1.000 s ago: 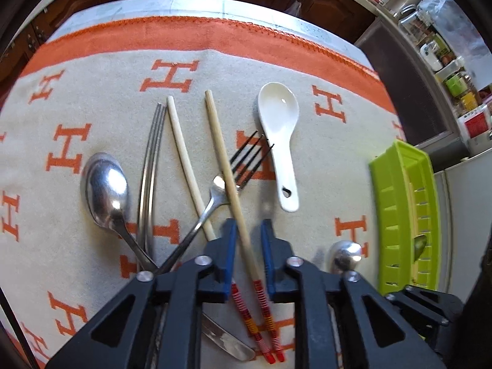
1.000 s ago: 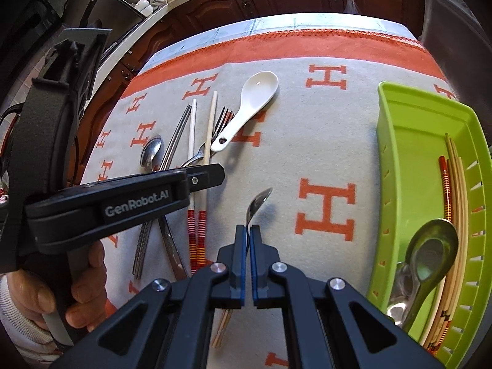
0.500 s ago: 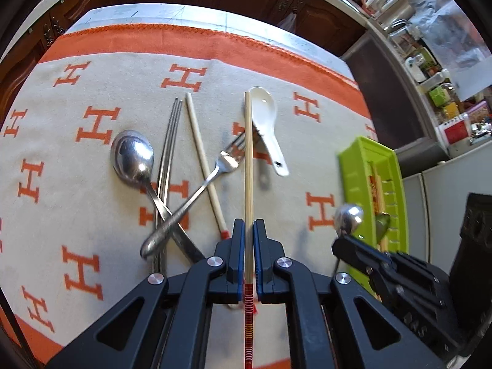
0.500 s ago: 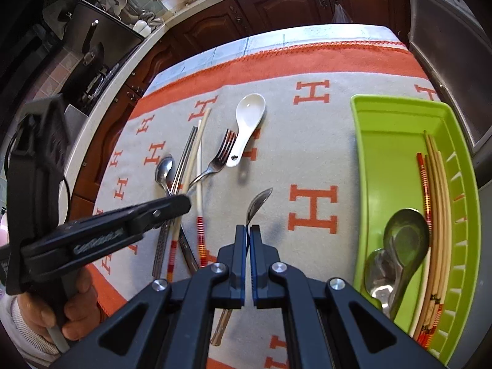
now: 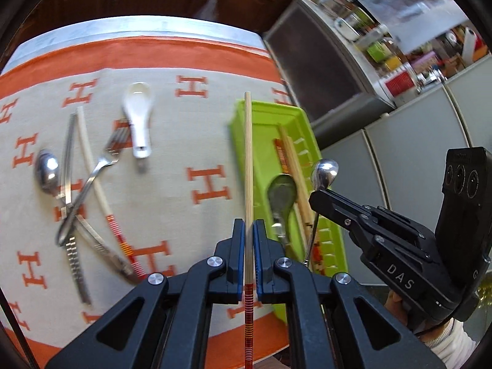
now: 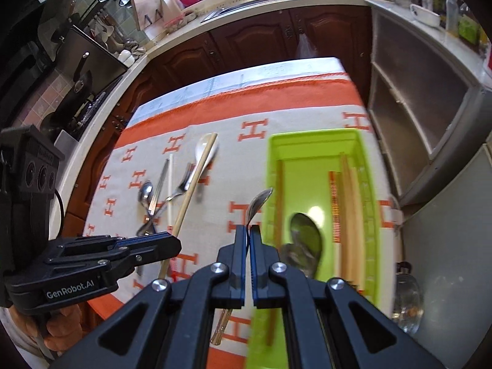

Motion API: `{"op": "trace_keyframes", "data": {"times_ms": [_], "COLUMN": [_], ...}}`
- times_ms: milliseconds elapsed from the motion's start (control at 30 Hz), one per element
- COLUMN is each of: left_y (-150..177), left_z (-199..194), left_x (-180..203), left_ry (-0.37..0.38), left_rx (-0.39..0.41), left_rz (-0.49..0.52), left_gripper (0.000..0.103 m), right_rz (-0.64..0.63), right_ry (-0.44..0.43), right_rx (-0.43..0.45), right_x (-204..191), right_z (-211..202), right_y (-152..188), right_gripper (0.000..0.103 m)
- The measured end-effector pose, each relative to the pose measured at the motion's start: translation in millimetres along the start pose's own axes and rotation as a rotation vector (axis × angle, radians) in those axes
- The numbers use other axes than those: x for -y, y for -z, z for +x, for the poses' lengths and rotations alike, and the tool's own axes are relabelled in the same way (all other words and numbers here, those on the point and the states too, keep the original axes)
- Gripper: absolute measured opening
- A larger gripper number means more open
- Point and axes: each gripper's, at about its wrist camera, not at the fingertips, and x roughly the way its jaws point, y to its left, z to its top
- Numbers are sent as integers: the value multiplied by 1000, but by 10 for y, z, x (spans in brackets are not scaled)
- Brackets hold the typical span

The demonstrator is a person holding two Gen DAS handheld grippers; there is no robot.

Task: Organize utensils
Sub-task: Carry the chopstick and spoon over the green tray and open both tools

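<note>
We hold a wooden chopstick point(image 5: 248, 160) in the left gripper point(image 5: 249, 246); it runs straight up the middle of the left wrist view, its tip over the near edge of the green tray point(image 5: 264, 113). It is light, stiff and smooth, so it can pivot or slide if pinched at one spot; the hold sits toward the red-striped end, which leaves a long free length ahead. The jaws are narrow, clamped on its shaft.

The right gripper point(image 6: 248, 236) pinches a metal spoon point(image 6: 259, 203) by its handle, bowl upward at centre frame, beside the tray's left wall point(image 6: 273, 184). Steel is slick and heavier at the bowl, so we judge a grip nearer the neck steadier. These jaws are nearly closed on the thin handle.

In the tray, right of centre, lie more chopsticks point(image 6: 349, 203) and a large spoon point(image 6: 306, 233); motion blur makes what lies under it hard to tell, perhaps another spoon. On the worktop cloth point(image 5: 184, 141), at the left of the left wrist view, remain a white ceramic spoon point(image 5: 138, 117), a fork point(image 5: 101, 169), a steel spoon point(image 5: 46, 169), a pale chopstick point(image 5: 92, 178) and what look like metal chopsticks point(image 5: 67, 160).
</note>
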Motion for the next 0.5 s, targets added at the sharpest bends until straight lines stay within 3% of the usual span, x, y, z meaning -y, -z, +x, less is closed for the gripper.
{"op": "trace_keyframes", "data": {"times_ms": [133,300,500], "left_y": [-56,-115,-37], "left_z": [233,532,783], "left_x": [338,521,594], "left_ry": [10,33,0], "left_rx": [-25,-70,-114], "left_rz": [82,72,80], "left_gripper": [3,4,4], "right_rz": [-16,-44,-76], "right_ry": [61,97,132], "right_rx": [-28,-60,-94], "right_x": [226,337,447], "right_z": [-19,41,200], "right_y": [74,136,112], "right_gripper": [2,2,2]}}
